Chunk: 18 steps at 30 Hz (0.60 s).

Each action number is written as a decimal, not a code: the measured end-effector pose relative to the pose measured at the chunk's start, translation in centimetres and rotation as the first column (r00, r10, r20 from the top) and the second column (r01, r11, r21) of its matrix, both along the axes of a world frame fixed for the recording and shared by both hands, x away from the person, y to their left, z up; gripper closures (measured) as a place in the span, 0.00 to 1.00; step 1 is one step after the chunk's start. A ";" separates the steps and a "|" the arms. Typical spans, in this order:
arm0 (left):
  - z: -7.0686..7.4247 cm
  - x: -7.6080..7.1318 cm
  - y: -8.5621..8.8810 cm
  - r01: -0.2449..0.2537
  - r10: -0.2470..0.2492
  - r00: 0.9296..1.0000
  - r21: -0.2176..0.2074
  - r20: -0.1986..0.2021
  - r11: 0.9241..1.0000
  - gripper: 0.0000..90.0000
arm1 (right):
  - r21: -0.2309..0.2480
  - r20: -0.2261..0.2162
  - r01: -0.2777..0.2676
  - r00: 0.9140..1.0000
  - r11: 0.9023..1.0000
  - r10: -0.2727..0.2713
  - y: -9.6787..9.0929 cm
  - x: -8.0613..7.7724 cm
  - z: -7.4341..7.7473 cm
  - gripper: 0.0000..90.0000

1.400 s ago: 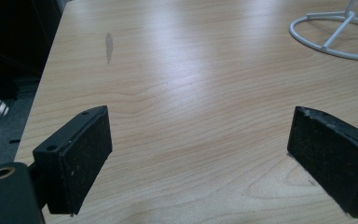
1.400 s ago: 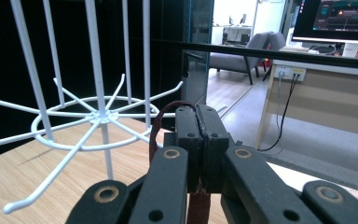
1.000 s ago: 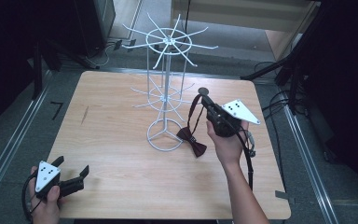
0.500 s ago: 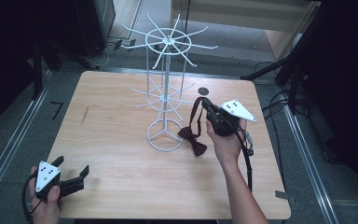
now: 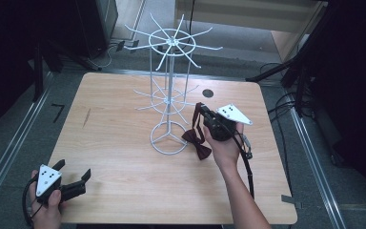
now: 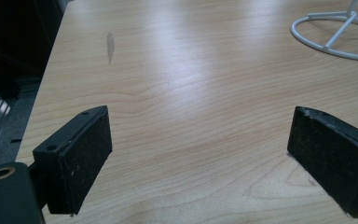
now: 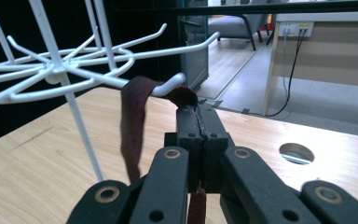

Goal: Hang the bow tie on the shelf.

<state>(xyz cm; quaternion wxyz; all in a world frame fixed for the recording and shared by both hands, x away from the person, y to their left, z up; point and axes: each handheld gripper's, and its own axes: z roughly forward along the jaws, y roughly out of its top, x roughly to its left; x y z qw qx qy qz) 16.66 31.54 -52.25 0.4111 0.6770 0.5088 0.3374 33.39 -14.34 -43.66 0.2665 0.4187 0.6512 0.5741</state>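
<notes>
1. Right tool [image 5: 203,114] raised above the right half of the wooden surface [image 5: 119,143], held in the right hand [image 5: 226,148], grey plate on top.
2. Jaws of this tool pressed together in the right gripper view, pinching the dark red strap [image 7: 133,121] of a bow tie [image 5: 196,142].
3. Strap draped over the tip of a lower white hook [image 7: 168,86] of the wire rack [image 5: 169,90]; pinched end just beside that hook tip.
4. Bow part of the tie hanging low, just beside the round base ring [image 5: 167,138] of the rack, on its right side; touching the surface or not, cannot tell.
5. Left tool [image 5: 71,179] at the near left corner of the surface, in the left hand [image 5: 47,205], well apart from the rack.
6. Jaws of the left tool spread wide in the left gripper view, nothing between them but bare wood [image 6: 200,116].
7. Small round hole [image 5: 208,93] in the surface behind the rack.
</notes>
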 end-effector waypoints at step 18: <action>0.0 0.0 0.0 0.002 -0.002 1.000 -0.001 -0.002 1.000 0.08 | -0.001 -0.013 -0.052 0.999 0.999 0.052 2.4 0.2 -1.1 1.00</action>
